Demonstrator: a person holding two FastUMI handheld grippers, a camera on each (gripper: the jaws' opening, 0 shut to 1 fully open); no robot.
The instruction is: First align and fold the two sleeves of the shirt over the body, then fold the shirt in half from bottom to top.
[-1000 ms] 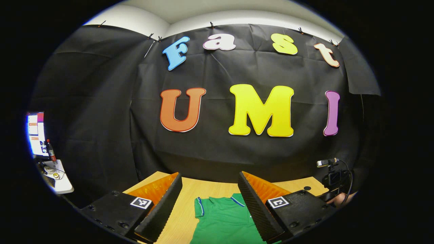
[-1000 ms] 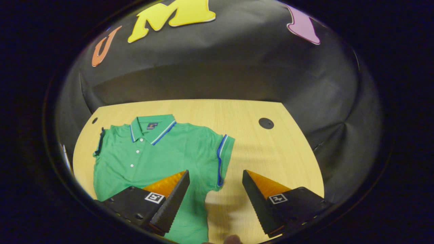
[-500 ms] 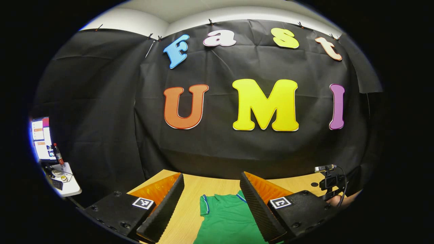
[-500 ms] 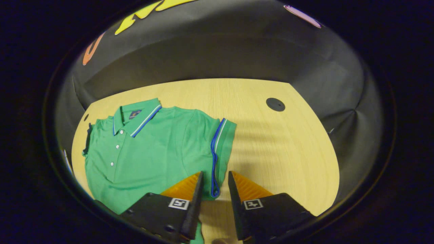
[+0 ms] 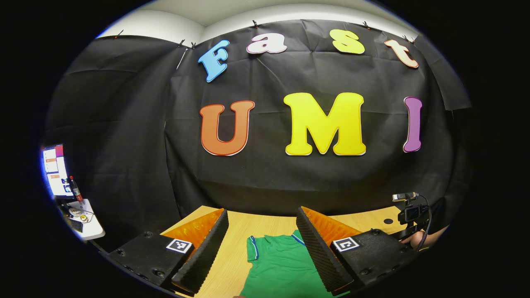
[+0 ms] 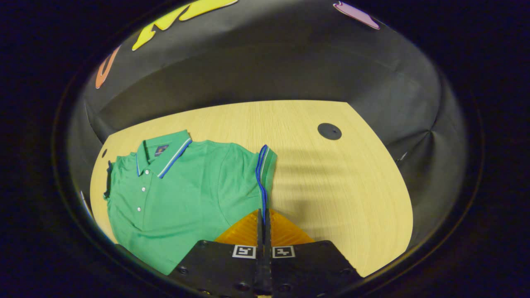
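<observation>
Two grippers are under my hands, and I take them from left to right. My left gripper (image 5: 262,231) hangs released above the near part of the wooden table (image 5: 265,220), its fingers (image 5: 203,256) spread wide with the green polo shirt (image 5: 281,267) lying on the table in the gap between them, not touched by either finger. Off at the left margin of the left gripper view I can make out a lit monitor (image 5: 53,170) and a small bottle (image 5: 75,189) on a white side surface (image 5: 89,228). At the right margin of that same view a hand (image 5: 416,239) holds the other rig with its small camera (image 5: 410,213), though it is so small there that I cannot be sure how it is gripped. In the right gripper view the shirt (image 6: 182,194) lies flat and face up on the table (image 6: 339,186), collar (image 6: 163,153) toward the far edge, buttons visible down the placket. My right gripper (image 6: 263,215) is clenched, both fingers pressed together on the blue-trimmed hem of the shirt's sleeve (image 6: 263,174), which stands up on edge from the pinch instead of lying flat. Further right, a dark round cap (image 6: 329,131) sits in the tabletop, well apart from the shirt.
</observation>
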